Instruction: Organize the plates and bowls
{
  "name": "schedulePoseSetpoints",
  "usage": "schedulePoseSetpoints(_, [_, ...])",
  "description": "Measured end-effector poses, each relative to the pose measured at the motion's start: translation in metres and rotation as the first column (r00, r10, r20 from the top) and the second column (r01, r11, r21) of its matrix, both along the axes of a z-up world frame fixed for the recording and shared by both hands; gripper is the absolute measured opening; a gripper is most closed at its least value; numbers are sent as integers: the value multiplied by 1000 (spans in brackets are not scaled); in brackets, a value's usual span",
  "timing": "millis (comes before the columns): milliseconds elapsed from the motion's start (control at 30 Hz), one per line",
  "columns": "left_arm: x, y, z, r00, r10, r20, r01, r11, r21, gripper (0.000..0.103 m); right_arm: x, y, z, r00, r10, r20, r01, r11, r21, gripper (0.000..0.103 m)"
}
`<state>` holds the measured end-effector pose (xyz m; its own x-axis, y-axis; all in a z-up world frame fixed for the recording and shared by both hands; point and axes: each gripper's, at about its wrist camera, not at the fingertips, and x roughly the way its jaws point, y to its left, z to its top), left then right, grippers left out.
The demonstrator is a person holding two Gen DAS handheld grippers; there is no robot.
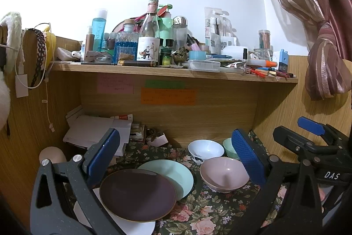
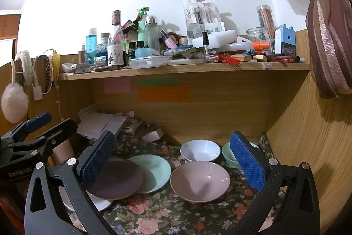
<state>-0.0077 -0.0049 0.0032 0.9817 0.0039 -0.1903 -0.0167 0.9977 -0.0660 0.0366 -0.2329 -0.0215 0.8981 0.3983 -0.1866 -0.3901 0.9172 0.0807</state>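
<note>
Three plates (image 2: 151,169), three bowls (image 2: 199,180); jaws apart on both grippers (image 1: 176,160), empty.

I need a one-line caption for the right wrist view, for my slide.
Open right tool above a pink bowl, beside overlapping plates on a floral cloth.

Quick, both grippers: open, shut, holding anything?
Left gripper: jaws open, holding nothing.
Right gripper: jaws open, holding nothing.
</note>
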Motion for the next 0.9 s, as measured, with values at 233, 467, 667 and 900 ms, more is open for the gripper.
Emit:
schedulePoseSetpoints(233, [1, 1, -1, 1000, -3, -4, 2, 1000, -4, 103, 0, -2, 0, 1000, -1, -3, 1, 1000, 4, 103])
schedulePoseSetpoints(467, [2, -1, -1, 1000, -8, -1, 8, 1000, -3, 103, 0, -4, 0, 1000, -2, -4, 2, 1000, 8, 103])
schedulePoseSetpoints(667, [3, -3, -1, 1000, -8, -7, 8, 1000, 0, 103, 0, -4, 0, 1000, -1, -4, 1, 1000, 9, 103])
schedulePoseSetpoints(900, [4, -3, -2, 1000, -15, -16, 15, 1000, -12, 103, -1, -5, -1, 1000, 1, -7, -1, 1000, 13, 103])
